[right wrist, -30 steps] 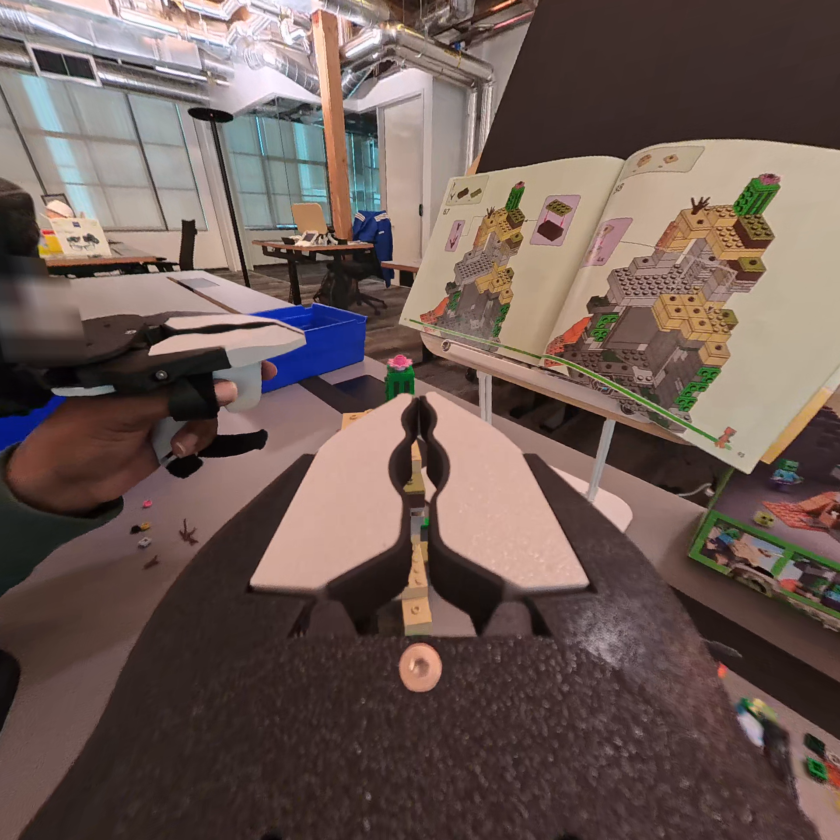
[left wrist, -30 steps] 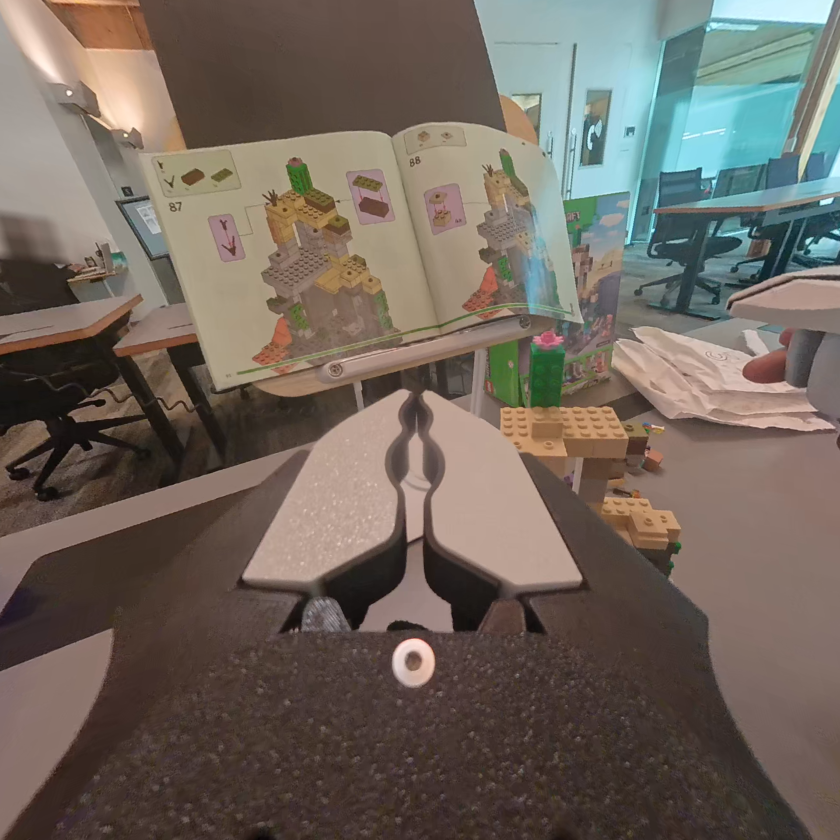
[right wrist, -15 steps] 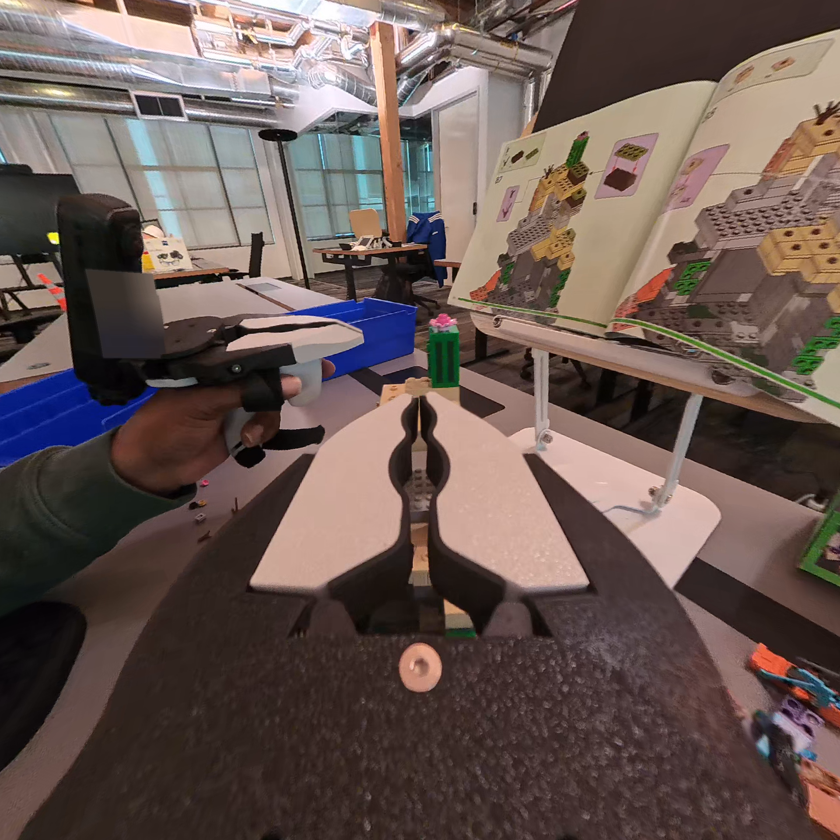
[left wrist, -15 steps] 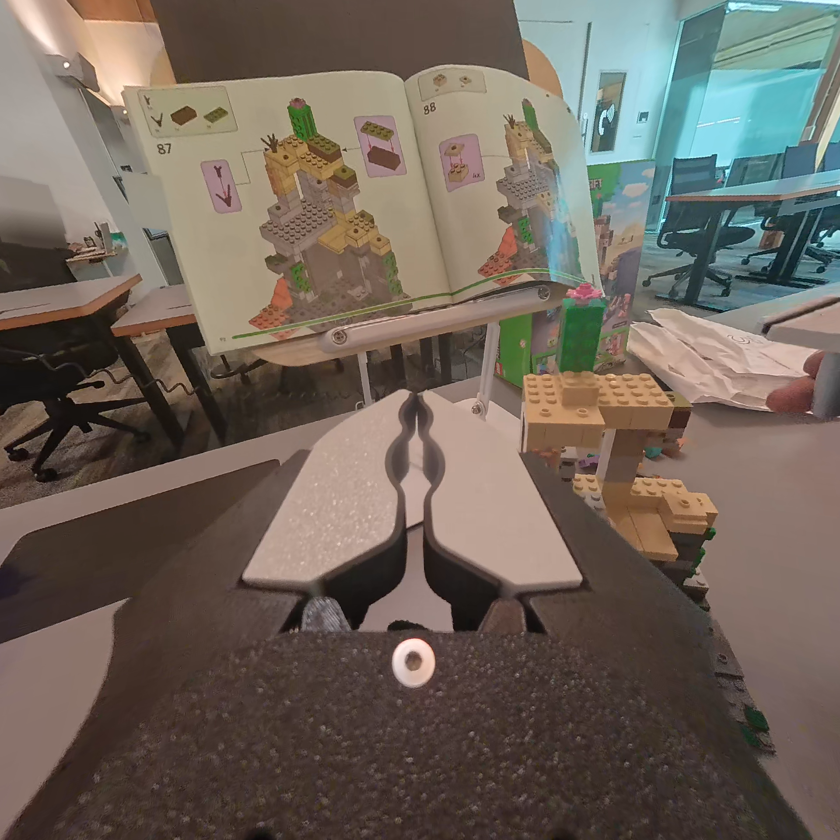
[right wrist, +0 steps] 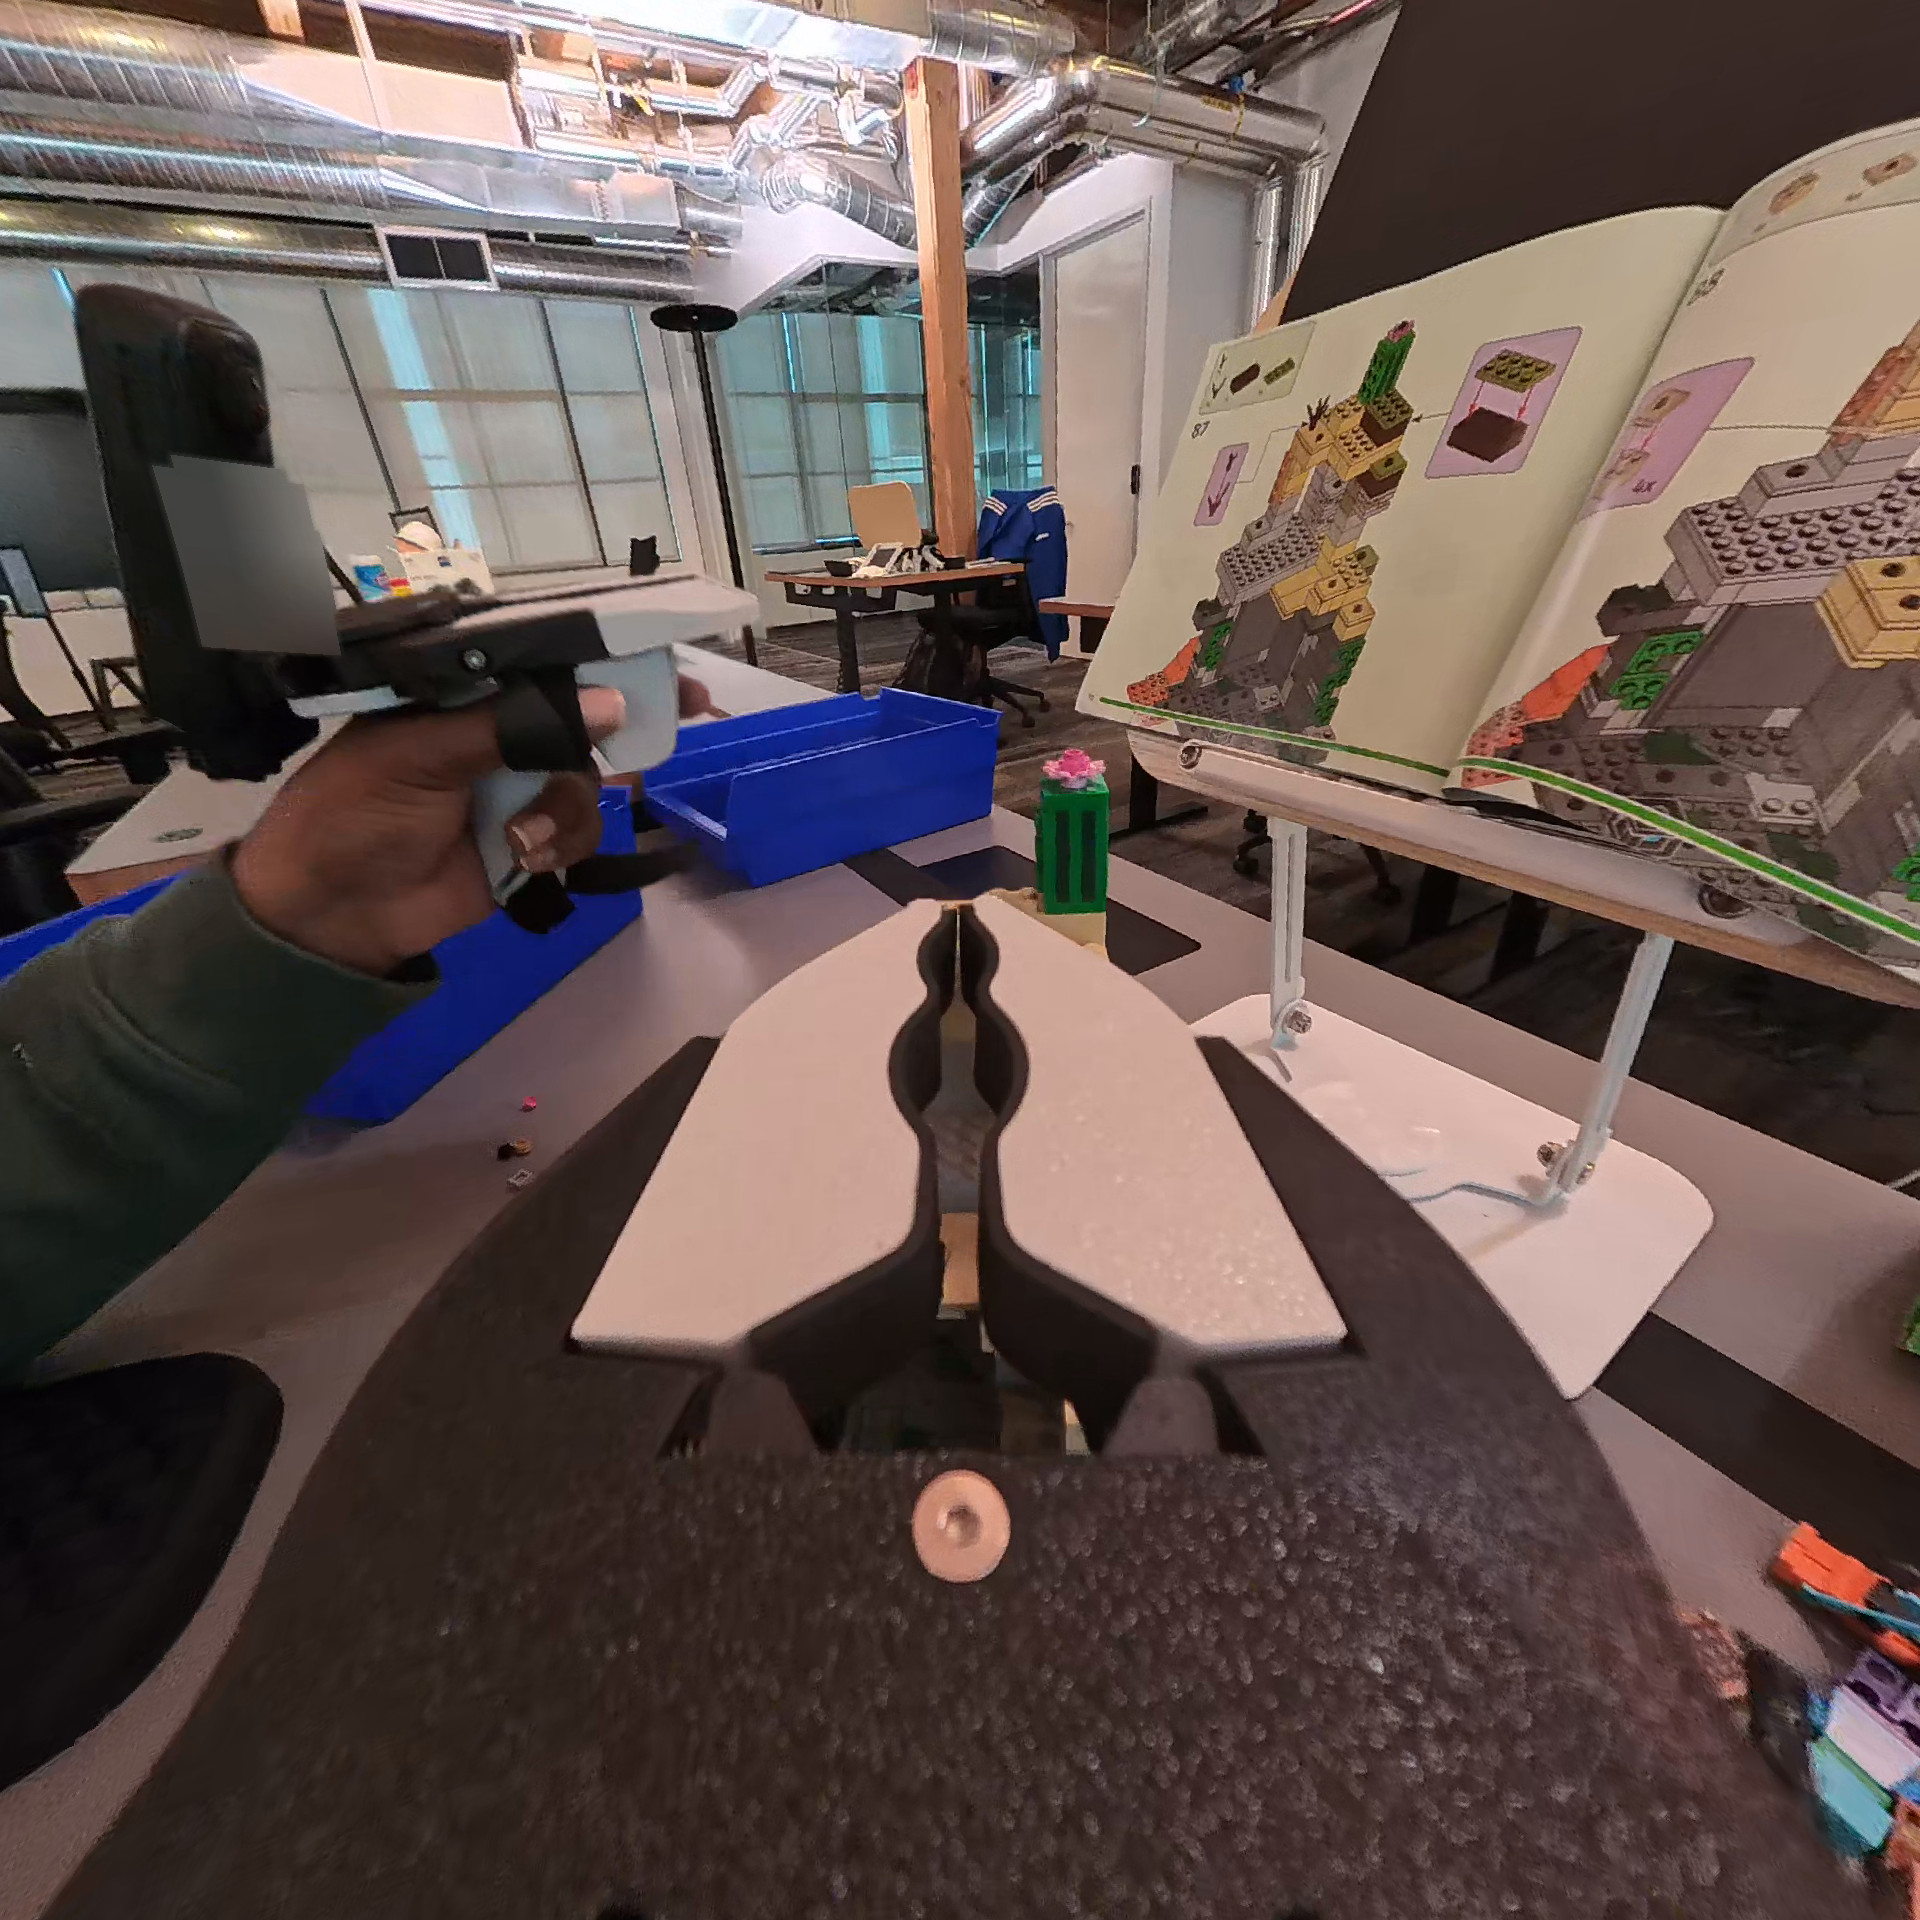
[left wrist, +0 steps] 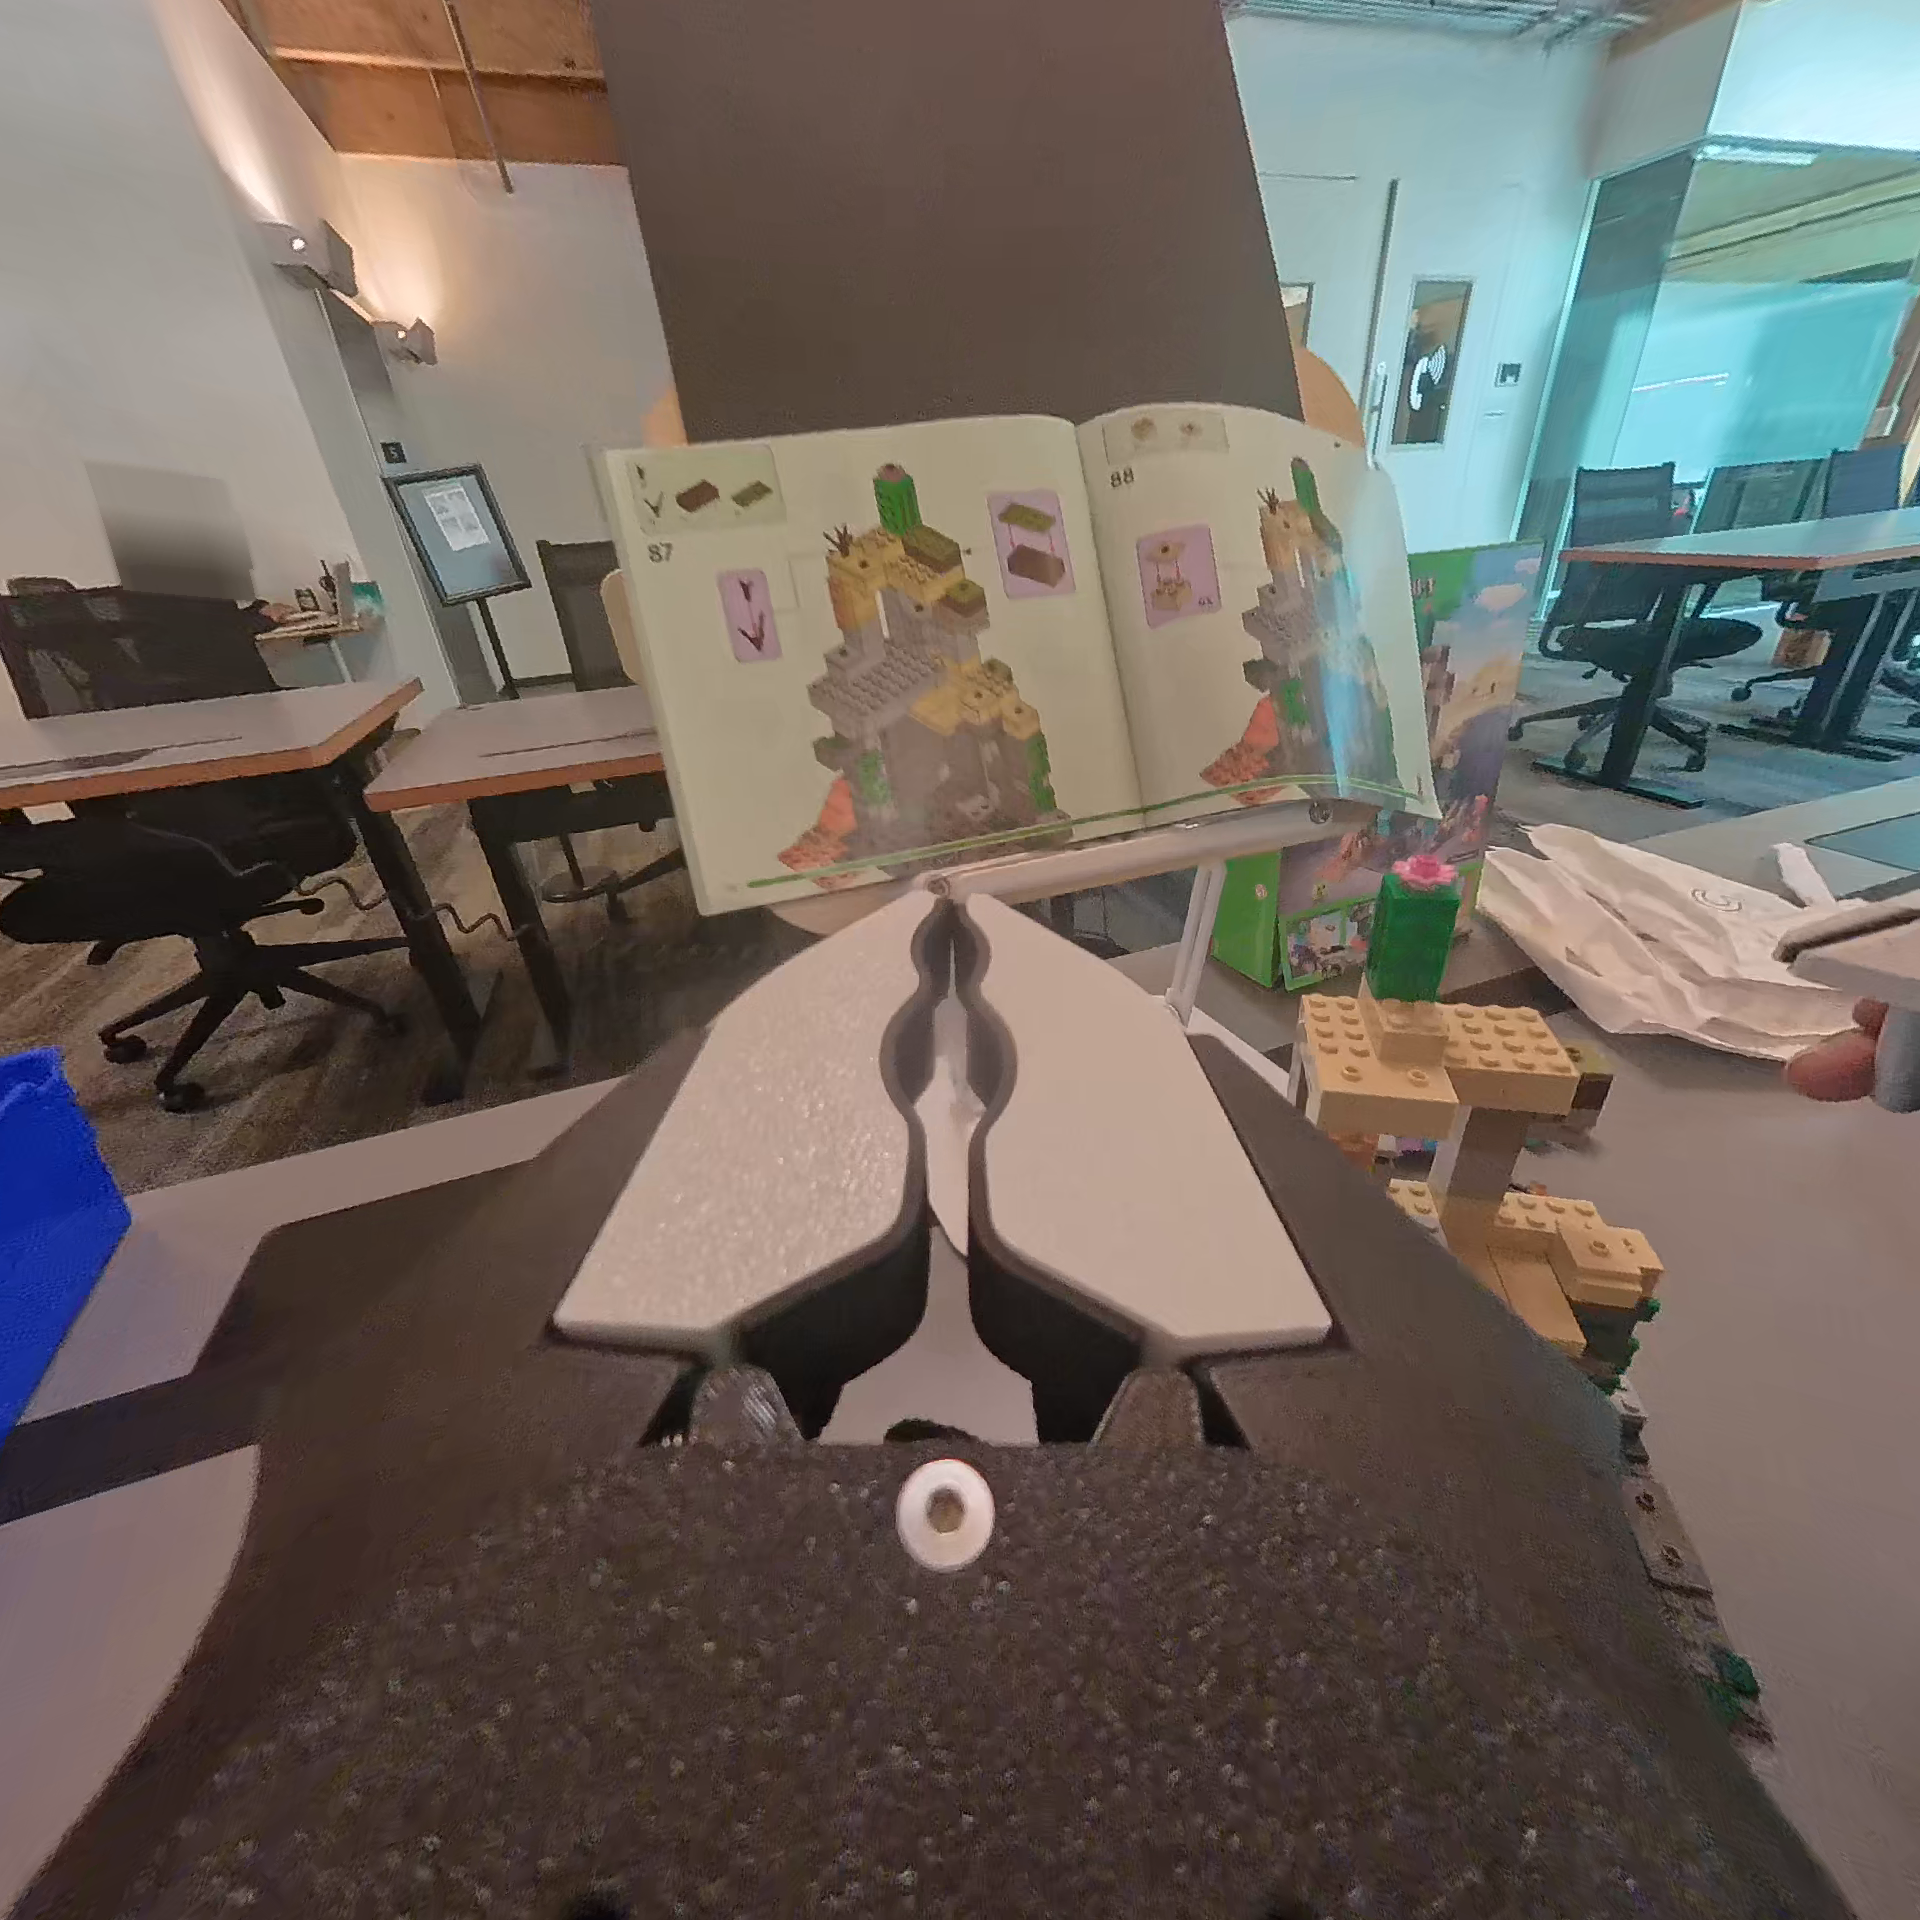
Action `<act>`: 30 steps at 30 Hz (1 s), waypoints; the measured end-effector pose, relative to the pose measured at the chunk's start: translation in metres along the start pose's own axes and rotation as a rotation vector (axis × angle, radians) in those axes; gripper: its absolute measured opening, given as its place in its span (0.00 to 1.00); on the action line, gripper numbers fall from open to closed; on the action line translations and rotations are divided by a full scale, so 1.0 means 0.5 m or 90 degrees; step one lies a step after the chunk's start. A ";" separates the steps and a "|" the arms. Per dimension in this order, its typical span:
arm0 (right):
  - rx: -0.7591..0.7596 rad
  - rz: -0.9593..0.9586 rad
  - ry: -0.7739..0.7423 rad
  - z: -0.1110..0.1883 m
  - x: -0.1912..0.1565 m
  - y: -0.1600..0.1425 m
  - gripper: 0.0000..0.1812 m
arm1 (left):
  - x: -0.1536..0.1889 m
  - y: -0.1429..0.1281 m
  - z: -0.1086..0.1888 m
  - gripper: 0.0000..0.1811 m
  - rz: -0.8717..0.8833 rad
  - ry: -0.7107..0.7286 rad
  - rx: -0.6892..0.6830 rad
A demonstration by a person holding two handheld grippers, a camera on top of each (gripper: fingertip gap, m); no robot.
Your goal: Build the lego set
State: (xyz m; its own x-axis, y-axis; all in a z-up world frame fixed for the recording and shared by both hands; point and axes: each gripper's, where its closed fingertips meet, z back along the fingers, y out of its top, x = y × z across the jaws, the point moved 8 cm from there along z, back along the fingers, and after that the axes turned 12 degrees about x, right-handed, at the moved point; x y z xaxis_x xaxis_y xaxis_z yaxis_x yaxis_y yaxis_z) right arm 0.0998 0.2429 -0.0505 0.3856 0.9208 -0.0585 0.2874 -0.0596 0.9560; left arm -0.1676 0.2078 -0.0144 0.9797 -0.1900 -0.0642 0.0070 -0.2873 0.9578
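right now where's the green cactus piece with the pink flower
The green cactus stands upright on the tan top of the lego build, right of the left gripper and just below the instruction booklet.

Glossy plastic lego model point(left wrist: 1455, 1060), matt paper booklet point(left wrist: 935, 644), smooth grey table point(left wrist: 1766, 1299)

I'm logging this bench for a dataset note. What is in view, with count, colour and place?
lego build: one, tan with a green cactus and pink flower on top, on the grey table, right of the left tongs.
instruction booklet: one, pale green, open on a white stand behind the build.
set box: one, green-edged, behind the stand.
paper bags: white, crumpled, far right.
bins: blue, at least two, on the table's left side.
loose pieces: several, mixed colours, near right; a few tiny ones near left.
left tongs: shut, empty.
right tongs: shut, over the build.
hand: one, green sleeve, holding the left tongs.
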 end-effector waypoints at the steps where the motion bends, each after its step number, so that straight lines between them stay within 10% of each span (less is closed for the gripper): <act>1: 0.000 -0.001 0.002 0.000 -0.002 0.002 0.00 | -0.007 0.012 0.005 0.00 0.001 -0.001 0.002; 9: -0.030 0.050 0.017 0.035 -0.021 0.030 0.00 | -0.074 0.079 0.082 0.04 -0.034 -0.030 -0.105; 19: -0.112 0.009 0.045 0.116 -0.006 -0.023 0.00 | -0.052 -0.156 0.167 0.08 -0.182 -0.325 -0.699; 30: -0.196 0.080 0.087 0.137 -0.019 -0.054 0.00 | -0.026 -0.252 0.208 0.12 -0.258 -0.478 -0.857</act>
State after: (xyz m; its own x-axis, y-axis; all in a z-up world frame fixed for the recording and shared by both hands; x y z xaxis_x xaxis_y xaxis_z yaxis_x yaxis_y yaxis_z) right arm 0.1482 0.2092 -0.0956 0.2750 0.9578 0.0840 -0.0401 -0.0759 0.9963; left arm -0.2021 0.1487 -0.1632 0.5550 -0.8267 -0.0920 0.7940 0.4936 0.3549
